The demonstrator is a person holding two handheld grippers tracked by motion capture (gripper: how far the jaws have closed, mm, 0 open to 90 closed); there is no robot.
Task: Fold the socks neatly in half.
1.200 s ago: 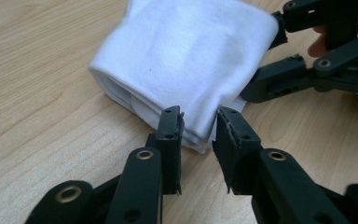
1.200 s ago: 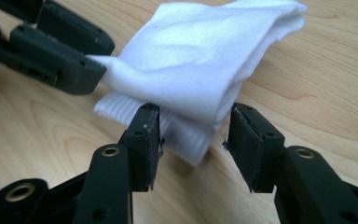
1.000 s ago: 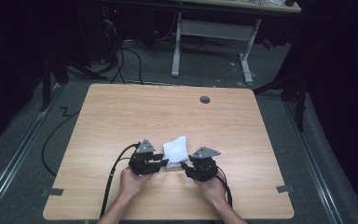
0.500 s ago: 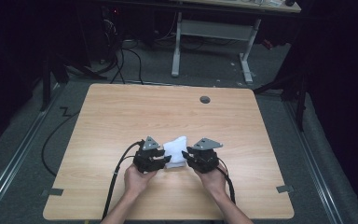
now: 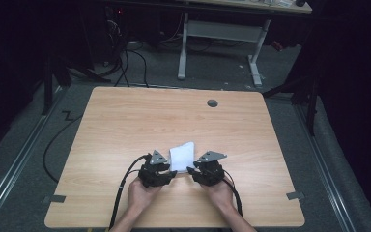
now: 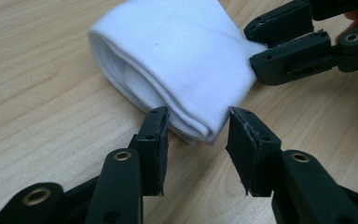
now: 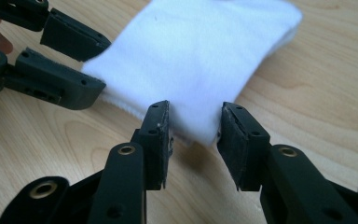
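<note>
A folded white cloth point(image 5: 182, 155) lies flat on the counter point(image 5: 125, 121), near its 6 o'clock edge. The left gripper point(image 5: 165, 170) sits at the cloth's 7 o'clock corner, the right gripper point(image 5: 193, 169) at its 5 o'clock corner. Both have just been opening: each pair of jaws stands half apart with a cloth corner between them, the pads clear of the fabric. Neither holds anything.

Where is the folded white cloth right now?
In the high view the folded white cloth lies on the table near its front-middle, between the left gripper and right gripper.
</note>
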